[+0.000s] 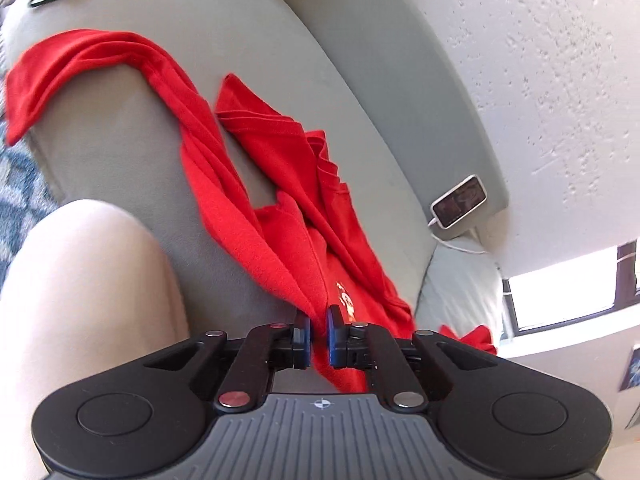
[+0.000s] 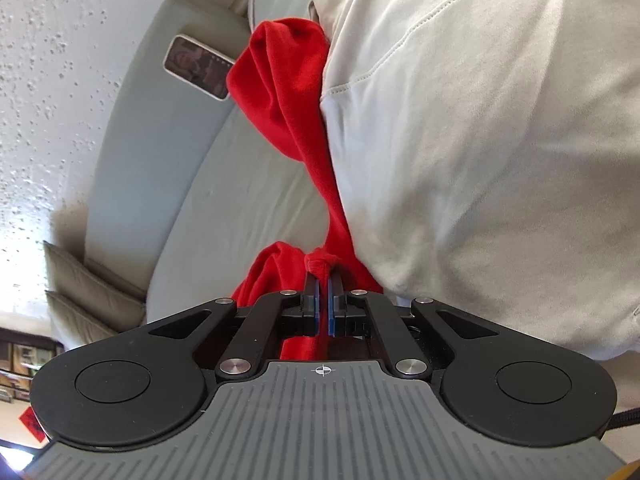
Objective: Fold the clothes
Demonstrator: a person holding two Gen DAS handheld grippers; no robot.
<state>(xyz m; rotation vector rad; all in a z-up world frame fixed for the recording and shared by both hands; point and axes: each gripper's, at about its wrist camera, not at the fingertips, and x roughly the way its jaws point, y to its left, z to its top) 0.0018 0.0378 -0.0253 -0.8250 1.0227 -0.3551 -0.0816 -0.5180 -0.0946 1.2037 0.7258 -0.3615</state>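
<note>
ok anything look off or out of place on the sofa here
The red shirt is twisted into a rope across the sofa cushion, not spread flat. A phone with its white cable lies on the sofa's arm, clear of the cloth.

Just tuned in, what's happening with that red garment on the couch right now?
A person is working a red shirt with two handheld grippers. The left gripper is shut on one bunched part of it, the right gripper on another. The rest trails untidily across the grey couch, unfolded. A phone sits on the armrest.
</note>
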